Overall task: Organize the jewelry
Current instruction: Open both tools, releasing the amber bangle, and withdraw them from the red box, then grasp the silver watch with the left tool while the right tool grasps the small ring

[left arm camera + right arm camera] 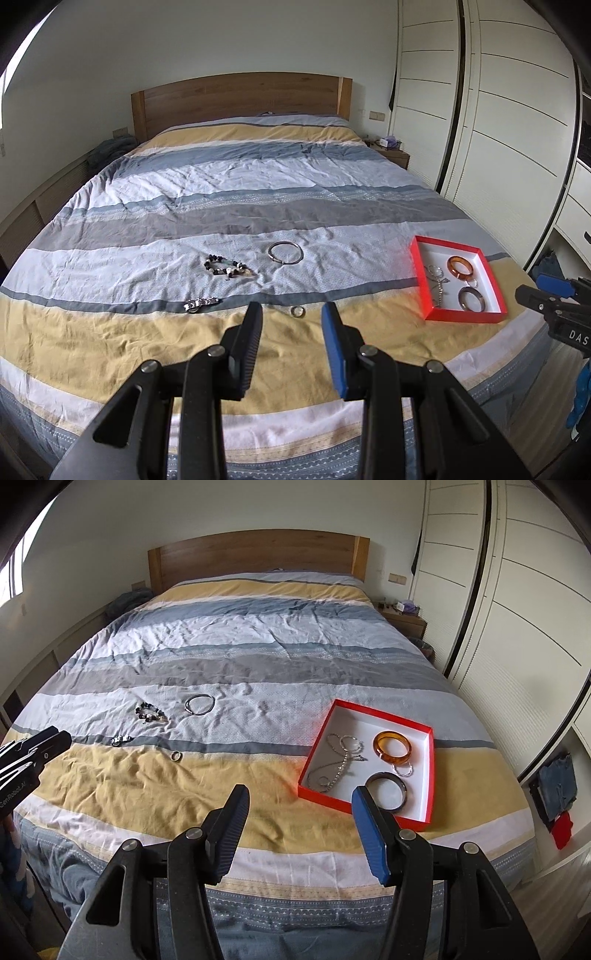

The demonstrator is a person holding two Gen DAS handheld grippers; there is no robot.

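I see the red box (421,814) on the yellow stripe of the bed (155,786), holding an amber bangle (392,748), a dark bangle (386,792) and silver chains (338,762). A small ring (297,311), a beaded bracelet (228,267) and a silver bangle (285,252) lie loose (well left of it). My left gripper (291,317) and right gripper (299,801) both gape wide, empty.

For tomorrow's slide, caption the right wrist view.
Open right gripper hovers beside red tray of bangles; four pieces wait on the bedspread.

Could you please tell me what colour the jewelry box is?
The box is red outside, white inside; clearest in the right wrist view.
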